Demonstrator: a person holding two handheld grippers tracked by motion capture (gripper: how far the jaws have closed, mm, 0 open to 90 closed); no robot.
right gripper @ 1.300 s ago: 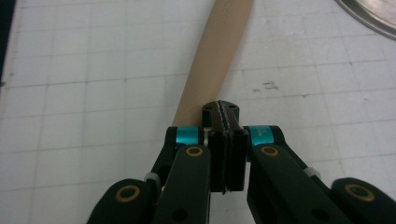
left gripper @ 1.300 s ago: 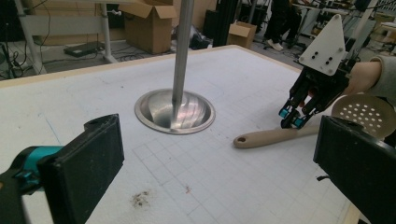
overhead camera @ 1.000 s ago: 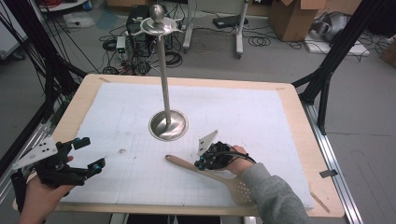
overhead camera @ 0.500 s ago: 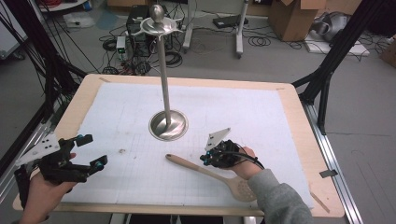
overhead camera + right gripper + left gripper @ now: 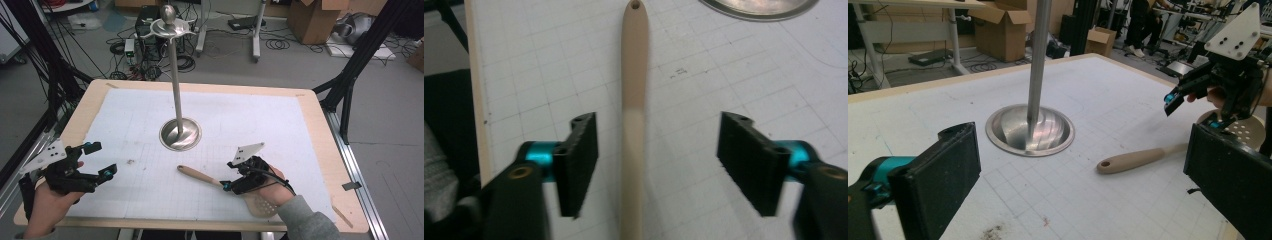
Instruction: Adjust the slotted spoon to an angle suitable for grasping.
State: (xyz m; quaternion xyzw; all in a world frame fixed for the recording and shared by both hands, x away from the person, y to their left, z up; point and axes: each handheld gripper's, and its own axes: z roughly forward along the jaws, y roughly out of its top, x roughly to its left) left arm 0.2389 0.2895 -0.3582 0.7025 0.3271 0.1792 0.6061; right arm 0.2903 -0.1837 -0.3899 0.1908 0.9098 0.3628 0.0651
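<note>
White gridded mat [image 5: 280, 125] on table; slotted spatula [image 5: 634, 100] lies between right gripper's [image 5: 656, 165] spread jaws. Close squarely on the handle; left gripper [image 5: 1083, 180] spread, empty

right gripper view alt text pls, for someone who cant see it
The right gripper hangs open, its two black jaws straddling the handle of a tan slotted spatula lying on the white gridded mat, neither pad touching it. The edge of a metal stand base shows top right.
</note>
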